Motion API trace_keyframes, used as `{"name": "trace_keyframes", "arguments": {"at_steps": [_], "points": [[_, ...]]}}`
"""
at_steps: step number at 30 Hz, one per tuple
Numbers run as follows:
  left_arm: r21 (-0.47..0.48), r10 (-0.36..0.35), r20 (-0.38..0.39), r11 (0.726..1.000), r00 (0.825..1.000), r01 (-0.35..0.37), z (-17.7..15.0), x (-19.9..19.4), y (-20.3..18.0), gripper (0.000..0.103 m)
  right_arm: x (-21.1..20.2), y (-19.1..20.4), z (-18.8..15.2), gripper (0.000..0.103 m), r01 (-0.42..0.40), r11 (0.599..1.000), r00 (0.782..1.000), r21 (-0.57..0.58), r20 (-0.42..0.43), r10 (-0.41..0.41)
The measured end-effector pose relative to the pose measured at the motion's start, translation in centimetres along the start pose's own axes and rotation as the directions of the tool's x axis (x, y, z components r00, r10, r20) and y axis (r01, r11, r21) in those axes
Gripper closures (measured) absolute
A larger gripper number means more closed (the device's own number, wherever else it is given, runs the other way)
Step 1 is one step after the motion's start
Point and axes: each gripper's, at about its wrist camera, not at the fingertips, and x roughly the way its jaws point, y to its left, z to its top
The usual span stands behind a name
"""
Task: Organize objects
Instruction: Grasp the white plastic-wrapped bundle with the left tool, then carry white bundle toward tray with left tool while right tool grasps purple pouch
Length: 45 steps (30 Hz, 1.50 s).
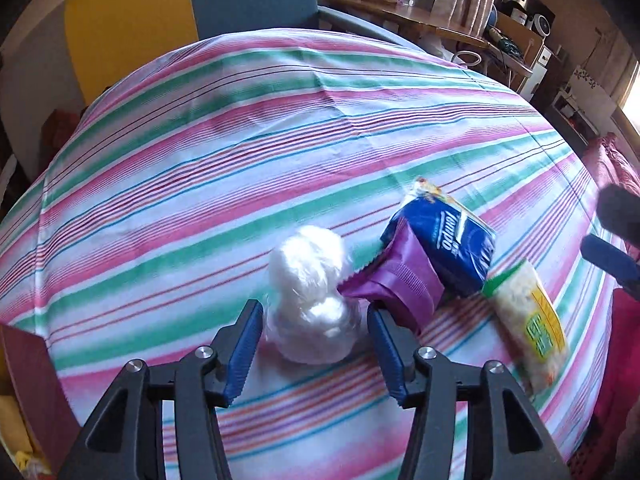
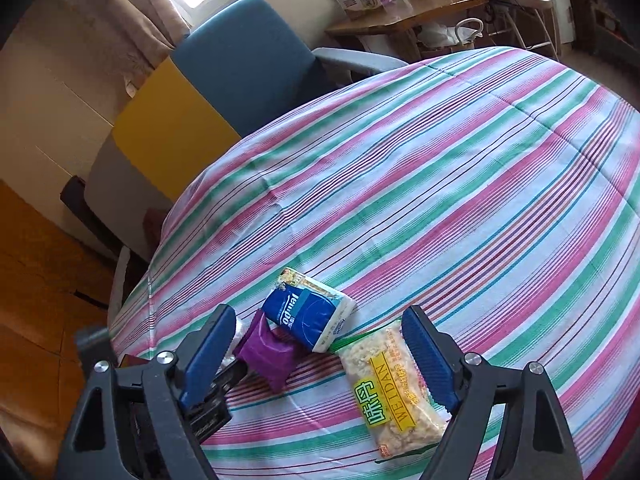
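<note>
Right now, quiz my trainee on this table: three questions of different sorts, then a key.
1. True or false: the left gripper is clamped on the white plastic bundle.
2. Which item lies partly on the purple packet? A) snack bag B) blue tissue pack C) a cup
3. Fill in: the items lie on a ____ cloth.

Key:
1. False; the bundle sits between open jaws, pads not pressing.
2. B
3. striped
</note>
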Motion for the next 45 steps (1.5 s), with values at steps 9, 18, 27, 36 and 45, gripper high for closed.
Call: {"name": "trace_keyframes", "arguments": {"at_steps": [9, 18, 27, 36, 45], "points": [[-0.109, -0.062, 0.004, 0.992, 0.998, 0.062, -1.8, -1.1, 1.9, 0.064, 0.3, -0.2, 0.2, 0.017, 0.011, 1.000, 1.000, -0.006, -0.005, -0.011], [-0.116, -0.099, 0.078, 0.987, 0.992, 0.108, -6.1, -7.8, 2.3, 0.064, 1.3, 1.9, -0.6, 0.020, 0.026, 0.990, 0.998, -0.140, -0.055, -0.034], [-0.065, -0.093, 0.183, 0.992, 0.979, 0.106, -10.2, -14.3, 2.4, 0.064, 3.1, 4.9, -2.7, 0.025, 0.075, 0.934, 0.987, -0.350, -0.105, -0.119], [-0.158, -0.105, 0.233, 0.977, 0.967, 0.144, -15.2, -18.8, 6.8, 0.064, 5.1, 8.9, -4.4, 0.036, 0.072, 0.835, 0.979, -0.545, -0.123, -0.165], [-0.289, -0.086, 0.222, 0.946, 0.971, 0.150, -19.5, -19.8, 11.5, 0.064, 11.6, 11.0, -4.6, 0.041, 0.098, 0.706, 0.948, -0.701, -0.149, -0.280]]}}
